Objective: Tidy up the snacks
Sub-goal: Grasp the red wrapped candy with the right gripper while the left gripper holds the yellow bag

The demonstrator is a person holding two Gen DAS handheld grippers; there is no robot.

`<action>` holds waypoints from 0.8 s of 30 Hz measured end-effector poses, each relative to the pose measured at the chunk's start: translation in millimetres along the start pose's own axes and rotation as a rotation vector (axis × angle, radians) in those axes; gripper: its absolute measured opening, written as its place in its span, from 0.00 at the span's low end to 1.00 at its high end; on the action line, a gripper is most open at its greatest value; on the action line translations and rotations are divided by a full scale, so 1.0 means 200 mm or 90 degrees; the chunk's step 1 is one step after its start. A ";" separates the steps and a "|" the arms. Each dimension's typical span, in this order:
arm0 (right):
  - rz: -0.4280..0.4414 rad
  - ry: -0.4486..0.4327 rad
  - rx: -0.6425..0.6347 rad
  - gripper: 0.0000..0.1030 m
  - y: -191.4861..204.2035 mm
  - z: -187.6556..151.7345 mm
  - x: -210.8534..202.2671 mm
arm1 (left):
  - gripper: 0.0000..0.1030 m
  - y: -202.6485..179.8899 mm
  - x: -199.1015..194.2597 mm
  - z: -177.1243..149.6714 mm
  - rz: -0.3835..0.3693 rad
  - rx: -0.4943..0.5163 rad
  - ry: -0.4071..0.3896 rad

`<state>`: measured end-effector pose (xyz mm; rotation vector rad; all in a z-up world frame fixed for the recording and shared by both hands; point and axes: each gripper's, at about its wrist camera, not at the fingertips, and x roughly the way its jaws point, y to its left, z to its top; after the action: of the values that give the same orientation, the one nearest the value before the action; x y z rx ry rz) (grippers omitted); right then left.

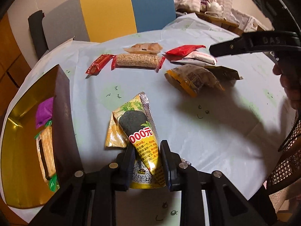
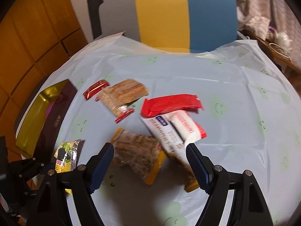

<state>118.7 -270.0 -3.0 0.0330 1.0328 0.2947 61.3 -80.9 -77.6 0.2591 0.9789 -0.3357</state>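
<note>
My left gripper is shut on a yellow snack packet printed with a black cone, just above the pale blue tablecloth. To its left stands a gold-lined box with a purple packet and a cracker pack inside. My right gripper hangs open over a yellow-and-brown packet, without touching it. A white packet and a red packet lie just beyond it. Further back are a small red packet, a sesame bar and a pastry packet.
A chair with a grey, yellow and blue back stands at the table's far edge. A teapot sits on a side table at the back right. A woven chair back is at the right, below a person's hand.
</note>
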 end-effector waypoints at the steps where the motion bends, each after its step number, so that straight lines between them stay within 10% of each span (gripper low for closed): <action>1: -0.002 0.005 -0.005 0.77 0.01 -0.01 0.01 | 0.26 0.00 -0.01 -0.02 0.000 -0.001 -0.010; 11: 0.102 0.019 -0.008 0.74 0.16 0.03 0.02 | 0.25 0.03 -0.06 -0.12 -0.030 -0.014 -0.057; 24: 0.164 0.082 -0.010 0.59 0.70 0.54 0.47 | 0.25 0.08 -0.10 -0.20 -0.089 -0.019 -0.108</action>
<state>223.7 -99.4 -3.4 0.1342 1.1547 0.5447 26.0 -47.4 -80.6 0.1330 0.8362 -0.4628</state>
